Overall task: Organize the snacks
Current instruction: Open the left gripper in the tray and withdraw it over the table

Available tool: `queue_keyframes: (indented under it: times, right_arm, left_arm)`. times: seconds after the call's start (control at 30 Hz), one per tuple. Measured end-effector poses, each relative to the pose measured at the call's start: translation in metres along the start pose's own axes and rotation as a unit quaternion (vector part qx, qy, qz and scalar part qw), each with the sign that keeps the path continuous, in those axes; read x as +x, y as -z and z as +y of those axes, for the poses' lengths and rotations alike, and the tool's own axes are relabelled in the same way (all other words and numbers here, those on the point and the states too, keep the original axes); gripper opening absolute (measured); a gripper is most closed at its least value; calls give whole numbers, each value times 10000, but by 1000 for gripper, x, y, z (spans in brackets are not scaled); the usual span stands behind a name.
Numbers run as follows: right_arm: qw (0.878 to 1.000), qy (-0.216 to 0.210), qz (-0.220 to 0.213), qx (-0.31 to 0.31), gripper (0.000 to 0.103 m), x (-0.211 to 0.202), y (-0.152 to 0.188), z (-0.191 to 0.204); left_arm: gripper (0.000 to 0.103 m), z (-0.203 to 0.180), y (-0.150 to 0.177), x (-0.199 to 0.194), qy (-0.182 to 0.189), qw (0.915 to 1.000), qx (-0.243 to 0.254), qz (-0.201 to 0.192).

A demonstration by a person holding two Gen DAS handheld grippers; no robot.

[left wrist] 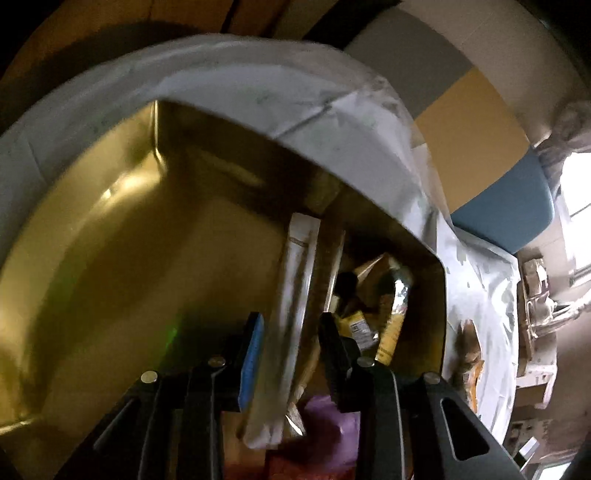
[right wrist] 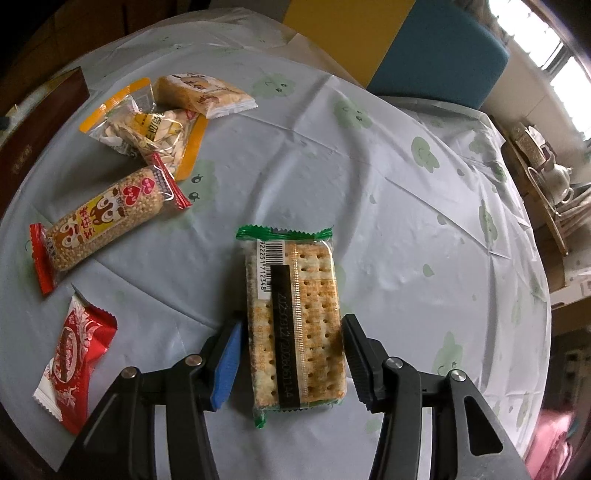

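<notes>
Gold box (left wrist: 110,229) holds several snacks, left fingers (left wrist: 291,354) barely parted around a pale packet (left wrist: 291,295) above it; right fingers (right wrist: 291,354) loosely straddle, not pinching, the cracker pack (right wrist: 295,317), four more packets left on the table (right wrist: 406,206).

Around the table

A pale tablecloth (right wrist: 369,206) printed with green cloud shapes covers the table. Beyond its far edge stand a blue chair (right wrist: 439,51) and a yellow panel (right wrist: 332,33); a white teapot (right wrist: 557,181) sits at right near the window.

Cracker packet (right wrist: 295,325): barcode digits "712348", black strip "2026…144".
</notes>
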State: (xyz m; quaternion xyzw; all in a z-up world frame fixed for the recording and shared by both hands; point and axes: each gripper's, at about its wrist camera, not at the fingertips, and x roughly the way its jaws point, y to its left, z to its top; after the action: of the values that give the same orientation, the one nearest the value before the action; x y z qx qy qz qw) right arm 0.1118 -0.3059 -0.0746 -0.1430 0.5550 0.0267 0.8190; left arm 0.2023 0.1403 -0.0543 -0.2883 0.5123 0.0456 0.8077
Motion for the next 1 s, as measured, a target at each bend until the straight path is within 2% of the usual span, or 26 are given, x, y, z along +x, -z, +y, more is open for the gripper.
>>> queue_keyframes:
  times: [0.17,0.3,0.4,0.8,1.0]
  right_arm:
    - [10000,-19,8,-43,53,2,-1,-1]
    - [10000,11,-4,-98,53,3,-2,1]
    - [9999,55,-28,-146,53,2,-2,3]
    - [9991,201,-133,-337,50,-1,2,12]
    - [9988,226,-196,-389,50,-2,5,12]
  left_arm:
    - [32,-3,12,-7,-401,9985,320,-187]
    - [32,-16,31,-25,-780,9915,865,-572]
    - [32,-25,48,-34,-901,9861,1185,-737]
    - [32,-66,121,-76,-856,9575,2389,-1372]
    - [32,-69,143,-85,-804,9504,2650,-1415]
